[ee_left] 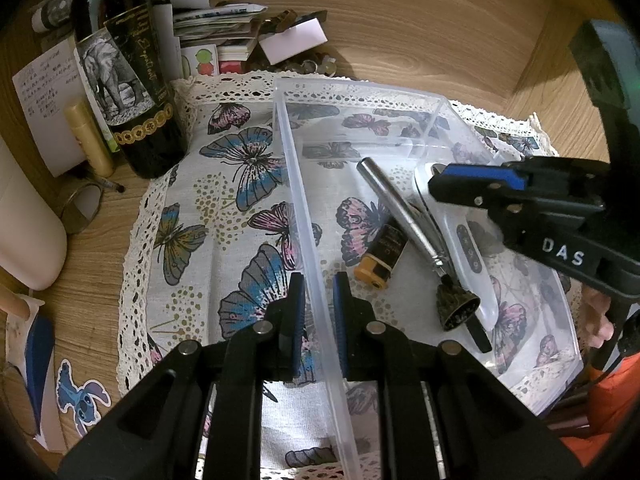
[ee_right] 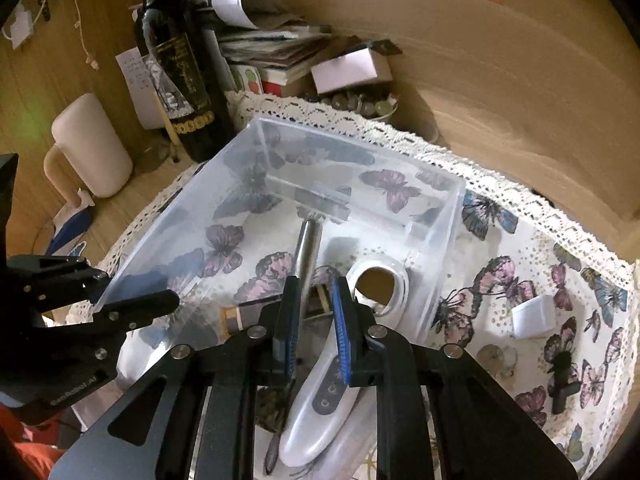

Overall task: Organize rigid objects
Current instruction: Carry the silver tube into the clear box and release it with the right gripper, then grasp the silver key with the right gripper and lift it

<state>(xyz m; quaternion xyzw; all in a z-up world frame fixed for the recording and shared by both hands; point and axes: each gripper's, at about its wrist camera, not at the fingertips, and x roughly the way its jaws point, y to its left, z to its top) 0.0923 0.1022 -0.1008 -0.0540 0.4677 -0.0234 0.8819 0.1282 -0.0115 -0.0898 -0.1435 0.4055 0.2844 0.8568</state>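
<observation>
At the clear bin's (ee_left: 320, 216) wall my left gripper (ee_left: 318, 312) straddles it unclamped, steadying; my right gripper (ee_right: 316, 320) hovers parted above the white device (ee_right: 320, 412).

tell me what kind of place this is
Most likely a cluttered desk or shelf nook at home. A wine bottle stands by stacked papers, and a lace-edged butterfly cloth covers the wooden top under a clear bin.

The left wrist view looks down closely from the left wall of the clear plastic storage bin (ee_left: 316, 240), facing the desk's back. The right wrist view hovers above the bin's near right part. Both share the bin and the dark wine bottle (ee_right: 180, 64).
</observation>
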